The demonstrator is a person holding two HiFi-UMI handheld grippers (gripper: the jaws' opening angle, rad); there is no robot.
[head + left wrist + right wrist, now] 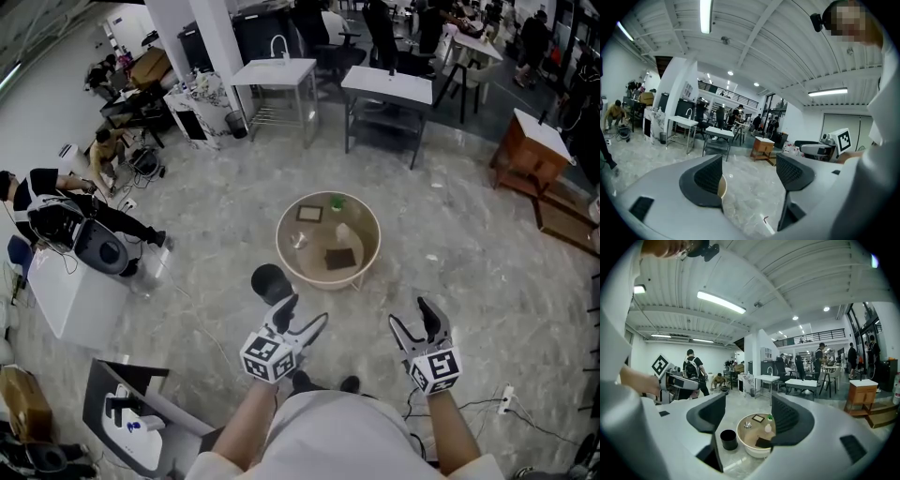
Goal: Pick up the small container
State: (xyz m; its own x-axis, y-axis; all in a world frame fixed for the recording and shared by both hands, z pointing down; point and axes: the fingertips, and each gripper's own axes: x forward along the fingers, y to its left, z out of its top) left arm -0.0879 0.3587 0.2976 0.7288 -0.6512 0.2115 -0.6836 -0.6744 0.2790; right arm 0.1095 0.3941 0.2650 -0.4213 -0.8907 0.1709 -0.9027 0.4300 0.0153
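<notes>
The low round table [285, 253] stands on the floor in front of me, a good way beyond both grippers. On it are a small white container [343, 232], a small picture frame [309, 213], a green item [337, 202], a dark square pad [339, 258] and a small shiny object [298, 240]. My left gripper [304, 315] is held near my waist, open, with nothing between its jaws. Beside it, my right gripper [412, 317] is also open and empty. In the right gripper view the white container [767, 428] and the table [750, 446] show between the jaws of the right gripper [747, 416], far off.
A black bin [272, 281] stands on the floor by the table's near left side. White tables [386, 86] and a wooden cabinet [532, 150] stand farther back. A white machine [70, 291] and a person [52, 202] are at the left.
</notes>
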